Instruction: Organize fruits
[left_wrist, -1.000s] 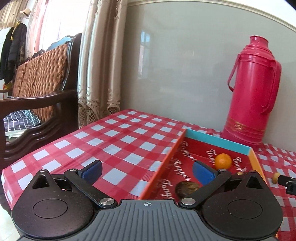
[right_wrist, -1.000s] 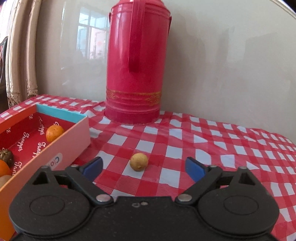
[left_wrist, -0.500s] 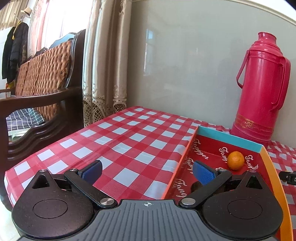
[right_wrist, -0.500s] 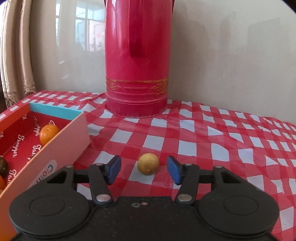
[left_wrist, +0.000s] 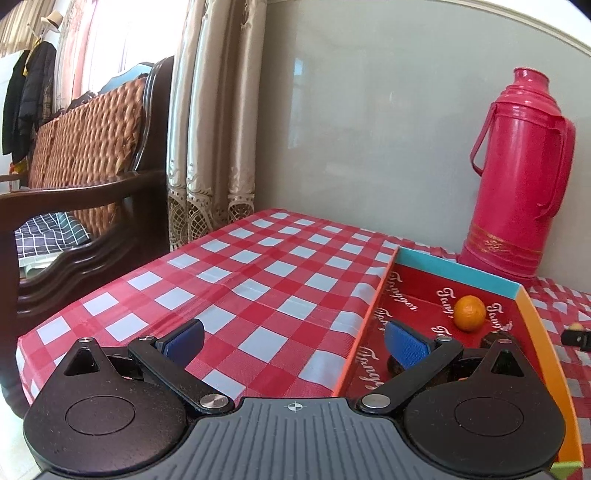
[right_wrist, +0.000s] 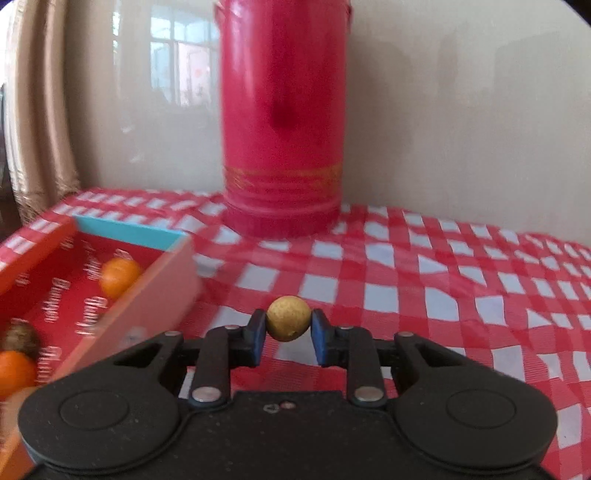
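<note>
A small round yellow-brown fruit sits between the blue pads of my right gripper. Its jaws are closing tight, and both pads press the fruit's sides just above the checked cloth. To the left stands an open red box holding an orange, a dark brown fruit and another orange. My left gripper hangs open and holds nothing. It straddles the left wall of the box, with the orange and the dark fruit beyond its right finger.
A tall red thermos stands against the wall behind the fruit and also shows at the far right as the thermos. A wooden wicker-backed chair and curtains stand past the table's left edge. Red-and-white checked cloth covers the table.
My right gripper's jaws went from wide open to shut on the yellow-brown fruit, after moving in around it. The left gripper stays open and its view has swung a little leftward.
</note>
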